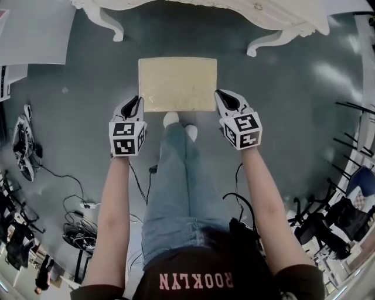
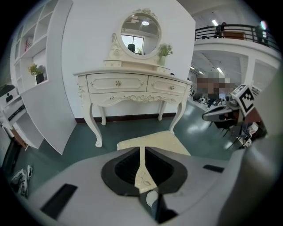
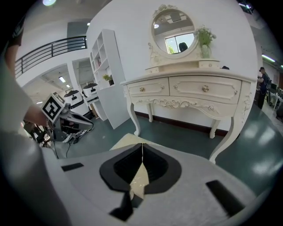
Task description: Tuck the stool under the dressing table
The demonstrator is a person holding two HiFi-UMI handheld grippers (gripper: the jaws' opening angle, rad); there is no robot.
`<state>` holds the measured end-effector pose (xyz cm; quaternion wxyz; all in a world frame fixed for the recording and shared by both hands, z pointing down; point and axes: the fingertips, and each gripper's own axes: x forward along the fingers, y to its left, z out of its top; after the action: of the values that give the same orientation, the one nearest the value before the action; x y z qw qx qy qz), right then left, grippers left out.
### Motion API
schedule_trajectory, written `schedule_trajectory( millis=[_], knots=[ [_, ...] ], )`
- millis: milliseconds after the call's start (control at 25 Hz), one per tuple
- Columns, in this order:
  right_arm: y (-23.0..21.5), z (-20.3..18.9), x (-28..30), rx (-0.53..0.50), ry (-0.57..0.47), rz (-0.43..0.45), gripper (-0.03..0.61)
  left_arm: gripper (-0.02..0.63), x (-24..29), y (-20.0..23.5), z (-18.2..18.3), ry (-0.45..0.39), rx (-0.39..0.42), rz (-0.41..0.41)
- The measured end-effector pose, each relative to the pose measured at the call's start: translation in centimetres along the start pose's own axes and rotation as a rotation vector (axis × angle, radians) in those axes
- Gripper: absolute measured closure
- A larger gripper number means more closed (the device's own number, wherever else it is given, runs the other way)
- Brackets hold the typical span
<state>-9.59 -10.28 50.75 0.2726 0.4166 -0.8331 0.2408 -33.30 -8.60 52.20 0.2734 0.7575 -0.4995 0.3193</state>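
Note:
The stool [image 1: 177,84] has a square cream seat and stands on the green floor, a short way in front of the white dressing table [image 1: 275,14]. My left gripper [image 1: 137,101] hovers at the seat's near left corner, jaws shut and empty. At the near right corner, my right gripper [image 1: 221,95] is likewise shut with nothing in it. In the left gripper view the shut left gripper [image 2: 141,148] points over the stool [image 2: 152,142] toward the dressing table [image 2: 132,86]. The right gripper view shows the right gripper [image 3: 142,145], the stool [image 3: 124,142] and the dressing table [image 3: 194,95].
The person's feet [image 1: 179,120] stand just behind the stool. Cables [image 1: 76,205] and gear lie on the floor at left, black chairs [image 1: 334,217] at right. A white shelf unit [image 2: 40,79] stands left of the table, which carries an oval mirror [image 2: 140,33].

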Motion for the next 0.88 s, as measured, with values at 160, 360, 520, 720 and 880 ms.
schedule_trajectory(
  millis=[160, 360, 520, 720, 880],
  knots=[
    [-0.6, -3.5, 0.8, 0.058, 0.004, -0.011, 0.559, 0.531, 1.8, -0.5, -2.9, 0.022, -0.026, -0.030],
    [-0.7, -8.5, 2.8, 0.066, 0.074, 0.011, 0.430, 0.421, 4.1, -0.6, -5.9, 0.049, -0.050, -0.056],
    [-1.2, -12.4, 4.8, 0.093, 0.152, 0.025, 0.316, 0.363, 6.2, -0.1, -8.3, 0.078, -0.080, -0.055],
    [-1.6, -17.5, 6.7, 0.220, 0.291, 0.049, 0.262, 0.318, 7.8, 0.8, -12.2, 0.158, -0.098, -0.068],
    [-1.5, -20.3, 7.9, 0.256, 0.373, 0.068, 0.234, 0.295, 8.7, 1.4, -15.5, 0.239, -0.075, -0.097]
  ],
)
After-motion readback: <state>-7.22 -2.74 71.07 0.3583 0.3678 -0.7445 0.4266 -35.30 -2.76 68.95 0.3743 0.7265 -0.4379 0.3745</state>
